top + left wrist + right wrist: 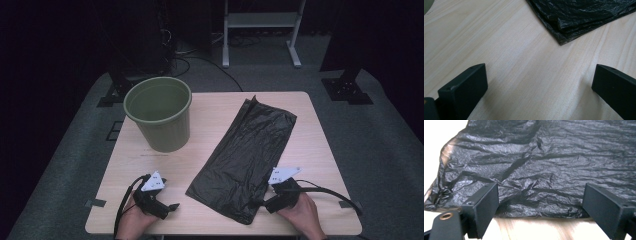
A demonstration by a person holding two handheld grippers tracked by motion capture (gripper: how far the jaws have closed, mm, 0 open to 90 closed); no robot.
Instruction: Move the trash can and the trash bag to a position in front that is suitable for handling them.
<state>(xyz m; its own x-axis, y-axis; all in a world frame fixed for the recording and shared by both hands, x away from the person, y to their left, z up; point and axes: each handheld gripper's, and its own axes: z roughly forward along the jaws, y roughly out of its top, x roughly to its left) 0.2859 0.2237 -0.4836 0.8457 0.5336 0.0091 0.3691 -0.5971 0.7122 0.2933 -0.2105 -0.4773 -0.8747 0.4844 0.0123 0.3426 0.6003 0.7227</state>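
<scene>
beyond the right tool (pixel 540 202), high view adds a green bin (pixel 159 114) beside the black bag (pixel 544 162).

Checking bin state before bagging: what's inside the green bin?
The round green ribbed plastic bin shows bare green inner wall with nothing visible in it. Its near rim covers the near part of the bottom. The flat black plastic bag lies beside it.

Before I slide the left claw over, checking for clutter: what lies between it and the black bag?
Bare table, as the left gripper view shows.
</scene>
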